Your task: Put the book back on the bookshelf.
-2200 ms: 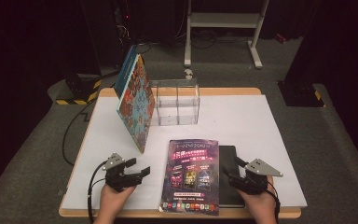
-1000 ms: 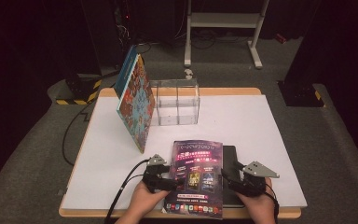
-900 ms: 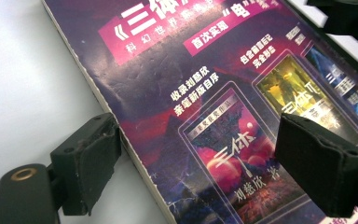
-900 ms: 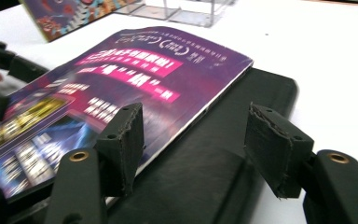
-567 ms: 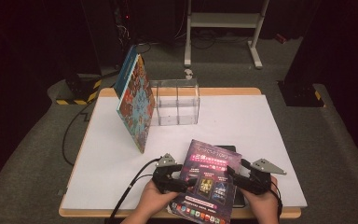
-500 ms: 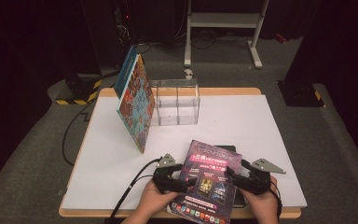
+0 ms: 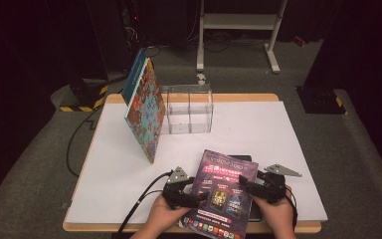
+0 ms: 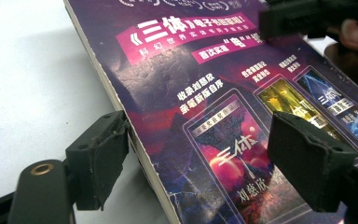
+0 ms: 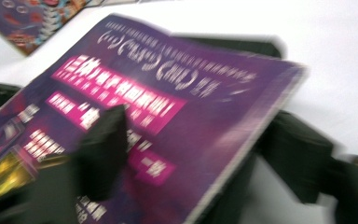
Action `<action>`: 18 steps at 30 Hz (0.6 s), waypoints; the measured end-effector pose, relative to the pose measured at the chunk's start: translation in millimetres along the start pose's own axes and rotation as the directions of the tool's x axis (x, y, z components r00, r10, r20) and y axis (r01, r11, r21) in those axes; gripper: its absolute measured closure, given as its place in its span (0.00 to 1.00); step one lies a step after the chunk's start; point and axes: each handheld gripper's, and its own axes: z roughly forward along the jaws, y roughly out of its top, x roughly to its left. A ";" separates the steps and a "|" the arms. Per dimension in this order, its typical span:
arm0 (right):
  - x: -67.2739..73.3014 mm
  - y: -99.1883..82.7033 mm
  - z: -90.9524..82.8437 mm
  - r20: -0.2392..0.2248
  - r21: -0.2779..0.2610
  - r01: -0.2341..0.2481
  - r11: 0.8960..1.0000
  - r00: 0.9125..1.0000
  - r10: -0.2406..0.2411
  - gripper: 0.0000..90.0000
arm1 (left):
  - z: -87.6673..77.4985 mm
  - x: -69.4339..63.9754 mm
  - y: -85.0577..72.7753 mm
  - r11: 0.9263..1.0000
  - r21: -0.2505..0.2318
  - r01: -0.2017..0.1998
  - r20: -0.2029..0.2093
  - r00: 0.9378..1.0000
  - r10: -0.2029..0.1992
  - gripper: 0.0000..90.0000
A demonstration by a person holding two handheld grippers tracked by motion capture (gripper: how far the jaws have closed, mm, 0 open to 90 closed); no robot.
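At the table's left rear, a colourful picture book (image 7: 143, 112) is seen leaning tilted against a clear acrylic box (image 7: 188, 109), on the white table top (image 7: 278, 134).

The left hand (image 7: 160, 219) is brought in from the bottom edge of the high view, its forearm angled up and to the right, with a black cable trailing off to the left. The left gripper (image 7: 193, 198) is held about level, with its jaws pointed right onto the left edge of the purple book (image 7: 224, 191). In the left gripper view (image 8: 200, 158), one pad is pressed against the book's page edge and the other is laid over the cover, so the book is taken to be grasped. These jaws have just been closing.

The purple book is found at the near middle of the table, tilted, its far corners lifted above a dark flat object (image 7: 241, 159) beneath it, and its near end reaching the table's front edge.

The right hand (image 7: 277, 216) is held upright at the book's right side. The right gripper (image 7: 246, 185) is pointed left, with one jaw over the cover and one under the book's edge in the blurred right gripper view (image 9: 191, 154). These jaws have also just been closing; whether the pads are pressing cannot be told.
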 end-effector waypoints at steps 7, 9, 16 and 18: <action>-3.1 22.8 9.2 0.041 -0.002 0.069 0.998 0.997 -0.069 0.61 | 5.5 2.6 4.2 1.000 -0.021 0.005 -0.009 1.000 -0.005 0.21; -3.6 30.1 14.9 0.057 -0.005 0.096 0.995 0.994 -0.096 0.62 | 8.1 3.9 7.4 1.000 -0.023 -0.004 -0.020 1.000 0.003 0.20; -11.1 39.9 30.2 0.088 -0.002 0.106 0.994 0.991 -0.106 0.56 | 14.2 9.7 11.2 0.999 -0.044 0.025 -0.056 0.998 -0.027 0.13; -12.0 38.1 28.6 0.099 -0.001 0.099 0.995 0.990 -0.098 0.48 | 15.6 10.9 10.4 0.998 -0.045 0.053 -0.044 0.998 -0.055 0.12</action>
